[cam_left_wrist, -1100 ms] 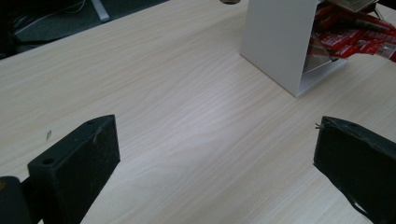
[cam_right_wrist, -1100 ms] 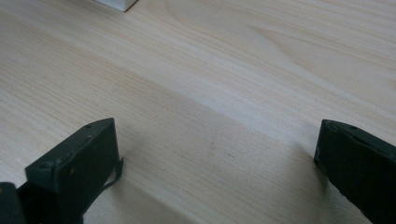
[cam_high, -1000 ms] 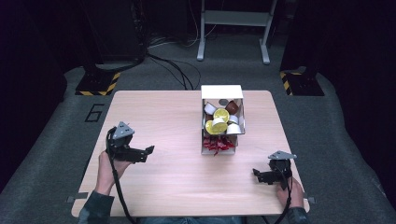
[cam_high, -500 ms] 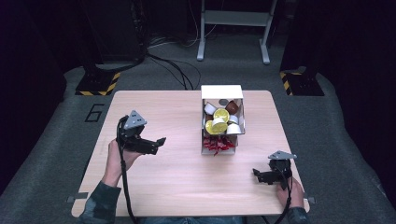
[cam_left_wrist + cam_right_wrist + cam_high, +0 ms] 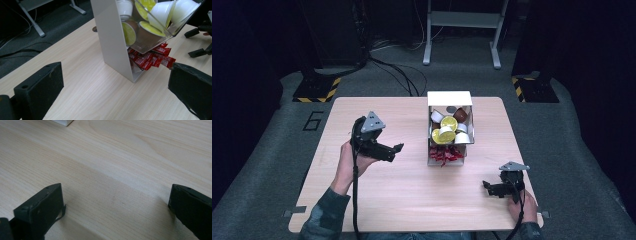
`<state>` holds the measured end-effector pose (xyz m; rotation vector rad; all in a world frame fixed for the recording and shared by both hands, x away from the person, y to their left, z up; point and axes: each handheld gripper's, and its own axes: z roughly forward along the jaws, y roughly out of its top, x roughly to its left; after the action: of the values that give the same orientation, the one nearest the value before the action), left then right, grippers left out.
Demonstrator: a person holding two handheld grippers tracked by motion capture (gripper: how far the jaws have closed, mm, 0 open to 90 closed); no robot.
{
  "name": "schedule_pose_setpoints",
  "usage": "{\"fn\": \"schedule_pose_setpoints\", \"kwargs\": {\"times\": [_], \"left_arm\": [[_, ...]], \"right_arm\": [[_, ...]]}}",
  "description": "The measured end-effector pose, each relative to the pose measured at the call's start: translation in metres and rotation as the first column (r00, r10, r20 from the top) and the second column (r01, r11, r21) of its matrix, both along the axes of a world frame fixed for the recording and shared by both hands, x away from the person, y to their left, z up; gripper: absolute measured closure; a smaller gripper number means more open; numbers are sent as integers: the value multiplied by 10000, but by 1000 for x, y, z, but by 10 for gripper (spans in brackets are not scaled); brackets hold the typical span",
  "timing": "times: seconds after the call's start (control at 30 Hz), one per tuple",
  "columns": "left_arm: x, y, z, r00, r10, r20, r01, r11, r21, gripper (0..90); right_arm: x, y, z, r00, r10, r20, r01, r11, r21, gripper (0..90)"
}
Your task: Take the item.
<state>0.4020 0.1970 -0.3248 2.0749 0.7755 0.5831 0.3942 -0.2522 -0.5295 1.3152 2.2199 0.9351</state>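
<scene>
The left gripper (image 5: 394, 150) is held with fingers spread wide, pointed at a white pod-filled dispenser box (image 5: 449, 102) on the pale wooden worktop (image 5: 412, 190). The right gripper (image 5: 490, 188), fingers likewise apart and empty, is rested low near the worktop's front corner.

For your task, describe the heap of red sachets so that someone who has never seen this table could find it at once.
Start at the white dispenser box standing on the far middle of the wooden table. Its upper bin holds round pods with yellow, white and brown lids; the red sachets spill from the open slot beneath them, the only flat, bright red packets there.
</scene>
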Motion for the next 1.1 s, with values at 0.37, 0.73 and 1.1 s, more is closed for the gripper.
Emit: {"fn": "schedule_pose_setpoints", "kwargs": {"times": [0.37, 0.73, 1.1], "left_arm": [[5, -28, 13, 9975, -654, 251, 653, 9979, 51, 0], [13, -56, 23, 9915, -1247, 372, 1244, 9922, 88, 0], [22, -85, 30, 9843, -1713, 436, 1704, 9851, 236, 3]], "right_arm": [[0, 0, 0, 10000, -12, 14, 12, 10000, 2, 0], [0, 0, 0, 10000, -8, 19, 8, 10000, -5, 0], [0, 0, 0, 10000, -41, 27, 41, 10000, 1, 0]]}}
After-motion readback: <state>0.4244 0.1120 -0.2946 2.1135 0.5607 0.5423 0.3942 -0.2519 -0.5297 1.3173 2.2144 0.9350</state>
